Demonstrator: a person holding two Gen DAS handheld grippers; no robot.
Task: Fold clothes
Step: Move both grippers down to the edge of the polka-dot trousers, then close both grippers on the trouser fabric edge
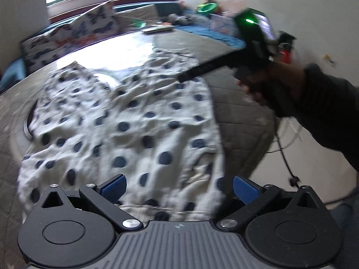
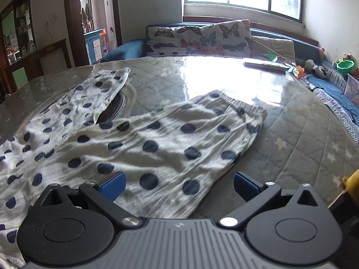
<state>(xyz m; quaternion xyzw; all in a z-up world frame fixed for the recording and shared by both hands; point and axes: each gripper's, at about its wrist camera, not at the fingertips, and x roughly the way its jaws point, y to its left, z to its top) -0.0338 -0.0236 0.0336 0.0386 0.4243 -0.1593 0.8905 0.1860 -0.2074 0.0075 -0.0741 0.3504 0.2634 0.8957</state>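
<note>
Lying spread across the table (image 2: 291,121), the dotted trousers (image 2: 157,143) were wrinkled, legs apart. The left gripper (image 1: 179,187) and right gripper (image 2: 179,187) both hung over the cloth, fingers wide apart, holding nothing.

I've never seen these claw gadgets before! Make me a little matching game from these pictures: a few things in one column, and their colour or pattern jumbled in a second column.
Things:
1. pants spread on the table
2. cushion under the window
3. claw pads
4. bowl at far right

Looks:
A. bright green
B. butterfly print
C. white with dark blue dots
D. ridged blue

Pairs: 1-C, 2-B, 3-D, 4-A
</note>
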